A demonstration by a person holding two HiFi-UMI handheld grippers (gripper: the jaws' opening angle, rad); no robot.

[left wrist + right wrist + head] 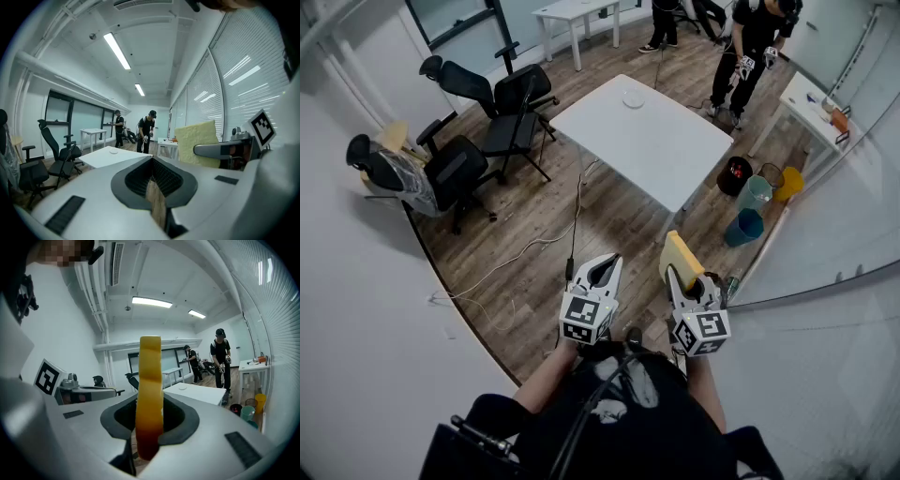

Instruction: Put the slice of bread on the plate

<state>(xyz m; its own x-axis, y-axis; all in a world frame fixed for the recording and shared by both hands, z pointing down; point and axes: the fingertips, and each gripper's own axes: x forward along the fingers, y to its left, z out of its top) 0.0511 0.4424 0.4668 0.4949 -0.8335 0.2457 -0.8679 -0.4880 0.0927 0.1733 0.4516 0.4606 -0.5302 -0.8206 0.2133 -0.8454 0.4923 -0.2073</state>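
A yellow slice of bread (681,257) stands on edge in my right gripper (680,273), which is shut on it above the wooden floor. In the right gripper view the bread (150,390) shows edge-on between the jaws of the right gripper (150,414). My left gripper (604,264) hangs just to its left, shut with nothing in it; in its own view the left gripper (153,165) shows only floor in the thin slit. The white plate (634,98) lies on the far part of the white table (661,150) ahead, well away from both grippers.
Black office chairs (492,117) stand left of the table. Coloured bins (752,202) sit by the glass wall on the right. A person (752,47) stands beyond the table. A cable (534,248) trails across the floor. A small side table (811,101) is at the right.
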